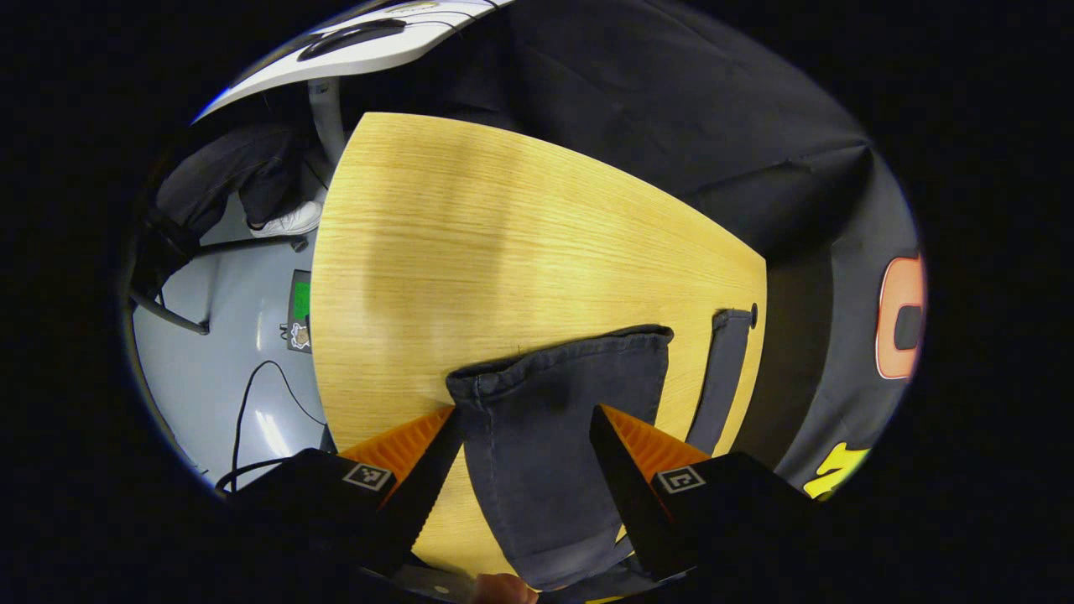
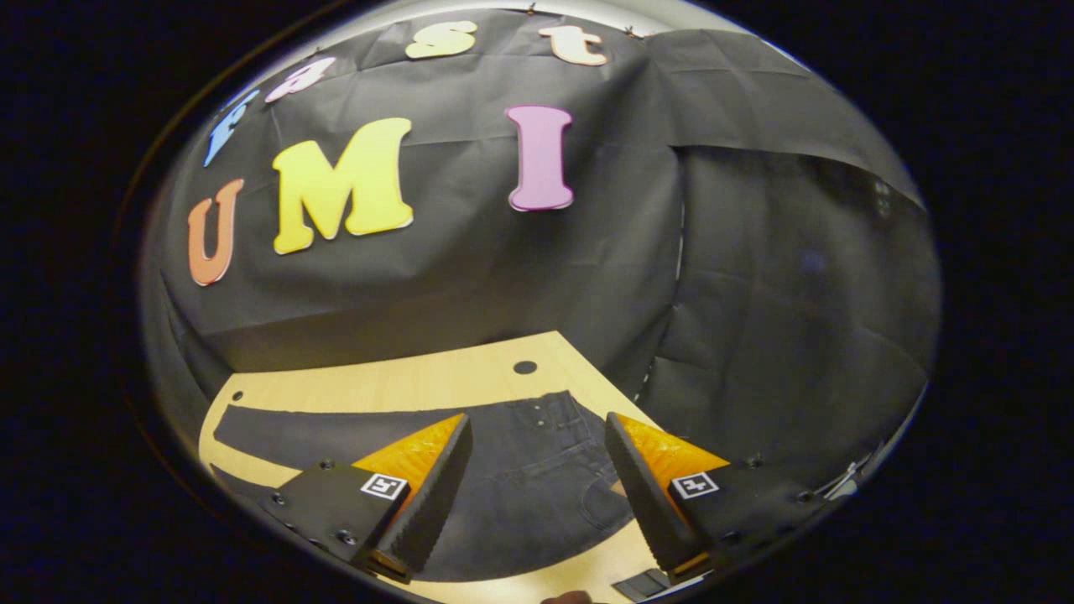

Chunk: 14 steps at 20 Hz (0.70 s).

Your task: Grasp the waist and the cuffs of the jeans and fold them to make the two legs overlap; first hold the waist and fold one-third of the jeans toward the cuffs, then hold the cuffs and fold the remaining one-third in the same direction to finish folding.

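Note:
Dark grey jeans lie flat on a light wooden table (image 1: 470, 235). In the left gripper view one leg's cuff end (image 1: 562, 377) lies between the fingers of my left gripper (image 1: 524, 432), which is open and straddles that leg. The other leg's cuff (image 1: 728, 352) lies apart to the right, near the table's edge. In the right gripper view the waist with its button and pocket (image 2: 545, 457) sits between the spread fingers of my right gripper (image 2: 537, 474), also open. The legs (image 2: 336, 428) stretch away to the left across the table (image 2: 403, 382).
The table has small round holes near its edges (image 1: 753, 315) (image 2: 524, 367). Left of the table lies grey floor (image 1: 210, 361) with cables, a small box (image 1: 299, 310) and a shoe (image 1: 289, 220). Black cloth wall (image 2: 503, 268) stands close behind the table.

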Available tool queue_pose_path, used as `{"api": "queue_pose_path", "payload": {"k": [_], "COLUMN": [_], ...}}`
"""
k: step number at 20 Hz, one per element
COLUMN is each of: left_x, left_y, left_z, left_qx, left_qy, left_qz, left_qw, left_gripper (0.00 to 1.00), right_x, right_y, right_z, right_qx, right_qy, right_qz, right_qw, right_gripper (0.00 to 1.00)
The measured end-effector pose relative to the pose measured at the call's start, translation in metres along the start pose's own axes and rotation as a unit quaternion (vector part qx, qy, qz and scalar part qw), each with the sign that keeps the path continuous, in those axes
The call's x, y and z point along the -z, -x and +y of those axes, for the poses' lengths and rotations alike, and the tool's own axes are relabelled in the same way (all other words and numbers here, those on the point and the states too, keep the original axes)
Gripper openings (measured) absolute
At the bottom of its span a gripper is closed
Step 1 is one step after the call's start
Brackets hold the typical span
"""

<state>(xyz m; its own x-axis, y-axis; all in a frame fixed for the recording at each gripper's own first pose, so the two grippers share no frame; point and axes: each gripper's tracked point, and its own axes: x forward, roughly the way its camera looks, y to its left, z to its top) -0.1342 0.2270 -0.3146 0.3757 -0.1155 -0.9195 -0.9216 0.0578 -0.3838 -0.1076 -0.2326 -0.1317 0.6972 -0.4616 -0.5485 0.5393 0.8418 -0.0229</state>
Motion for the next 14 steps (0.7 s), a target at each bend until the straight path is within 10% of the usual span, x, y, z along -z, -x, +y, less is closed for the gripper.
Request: {"api": "queue_pose_path", "payload": {"k": [6, 12, 14], "left_x": [0.001, 0.0, 0.002], "left_y": [-0.007, -0.008, -0.012], "left_z": [-0.004, 0.011, 0.006], "left_qx": [-0.009, -0.021, -0.008], "left_qy": [-0.027, -0.007, 0.017], "left_qz": [0.011, 0.003, 0.005], "left_qw": [1.0, 1.0, 1.0], "left_gripper": [1.0, 0.24, 0.14], "right_x": [0.039, 0.082, 0.111], "right_y": [-0.013, -0.049, -0.063], "right_z": [-0.036, -0.083, -0.104], "right_qx": [0.029, 0.059, 0.08], "right_qy": [-0.072, -0.157, -0.199], "right_qz": [0.07, 0.164, 0.228], "right_qw": [0.994, 0.972, 0.95], "right_gripper": [0.98, 0.96, 0.96]}}
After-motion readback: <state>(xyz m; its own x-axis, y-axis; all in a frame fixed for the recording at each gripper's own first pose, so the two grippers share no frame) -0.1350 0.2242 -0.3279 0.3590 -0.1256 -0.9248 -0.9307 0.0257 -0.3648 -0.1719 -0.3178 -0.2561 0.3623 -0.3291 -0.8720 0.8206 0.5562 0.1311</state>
